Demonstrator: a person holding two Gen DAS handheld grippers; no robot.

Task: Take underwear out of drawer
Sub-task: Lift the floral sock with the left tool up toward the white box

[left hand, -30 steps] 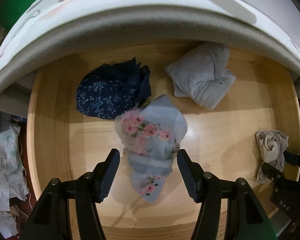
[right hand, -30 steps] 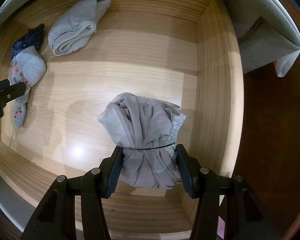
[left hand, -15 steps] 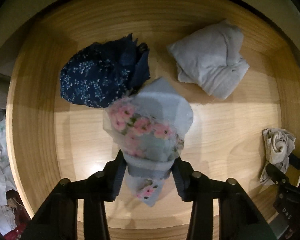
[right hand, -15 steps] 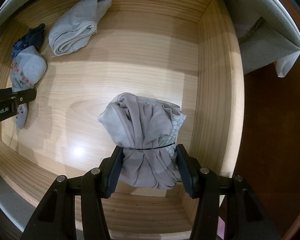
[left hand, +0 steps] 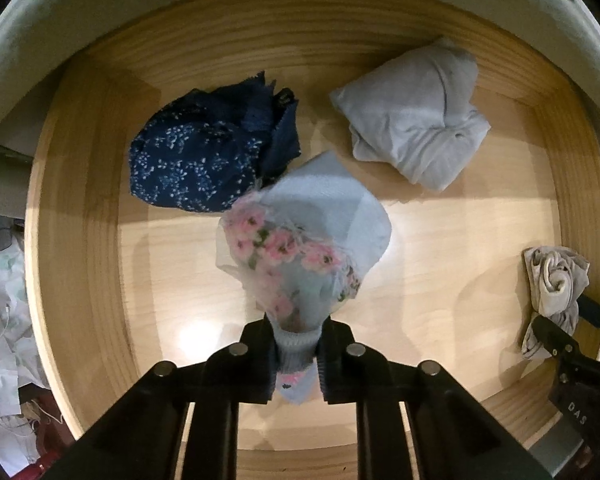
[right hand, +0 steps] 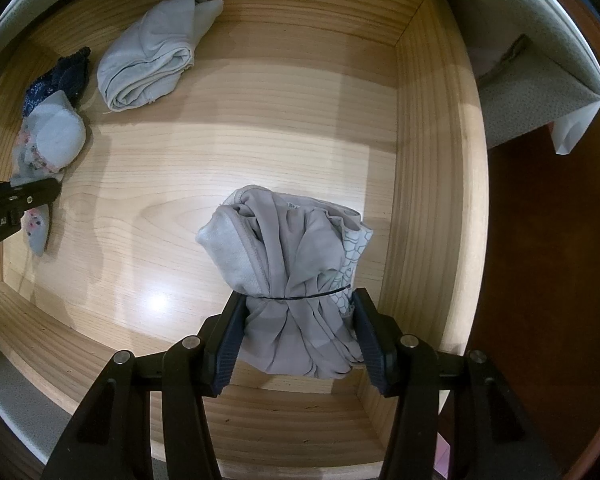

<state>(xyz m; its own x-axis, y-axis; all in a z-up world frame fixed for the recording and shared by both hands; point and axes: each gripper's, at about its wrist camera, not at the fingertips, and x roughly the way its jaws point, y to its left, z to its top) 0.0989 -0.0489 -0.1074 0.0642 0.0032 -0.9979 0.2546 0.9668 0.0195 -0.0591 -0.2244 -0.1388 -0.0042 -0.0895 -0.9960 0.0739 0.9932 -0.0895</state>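
Both jaws clamp underwear.

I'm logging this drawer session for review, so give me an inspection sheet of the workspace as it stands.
Surface: wooden drawer, floor bare between garments.
Job's things: floral underwear pinched in the left tool; grey bundle between the right tool fingers; navy floral pair and pale grey folded pair lying toward the back.
Clutter: nothing seen inside the drawer.
Grippers: left tool shut on the floral underwear; right tool's fingers against both sides of the grey bundle.
Cables: nothing seen.
Surroundings: light fabrics heaped outside the drawer's left wall; dark brown surface outside its right wall.
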